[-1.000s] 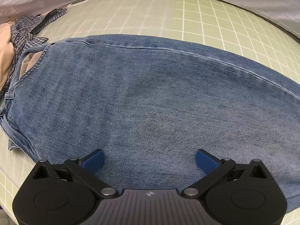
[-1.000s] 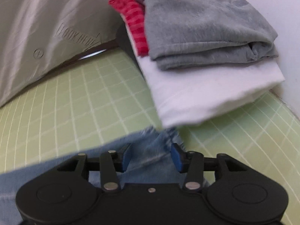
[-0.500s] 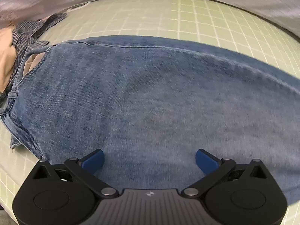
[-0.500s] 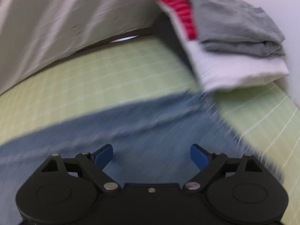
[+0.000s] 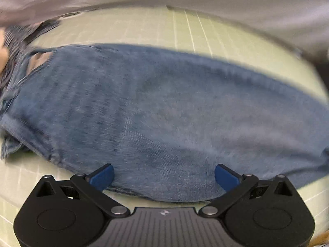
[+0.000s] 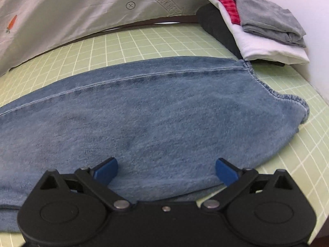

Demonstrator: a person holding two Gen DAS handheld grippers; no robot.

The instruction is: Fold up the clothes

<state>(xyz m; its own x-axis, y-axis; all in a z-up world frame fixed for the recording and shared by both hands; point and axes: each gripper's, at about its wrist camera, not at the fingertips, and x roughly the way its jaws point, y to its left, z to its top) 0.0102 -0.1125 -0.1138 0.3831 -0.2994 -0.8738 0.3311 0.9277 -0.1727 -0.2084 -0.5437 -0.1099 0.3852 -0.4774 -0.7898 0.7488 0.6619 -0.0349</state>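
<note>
The left wrist view is blurring all over, so the weave of the jeans [image 5: 174, 113] is not readable. At its left edge a checked cloth [image 5: 14, 39] is being cut off. In the right wrist view the jeans are running out past the left edge, and the folded pile [image 6: 257, 18] at upper right is being cropped by the top edge.

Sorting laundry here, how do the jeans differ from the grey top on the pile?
The jeans are blue denim, spread flat on the green grid mat; the grey top is soft knit, folded small, resting on a stack of other clothes. Both lie untouched by either tool.
</note>
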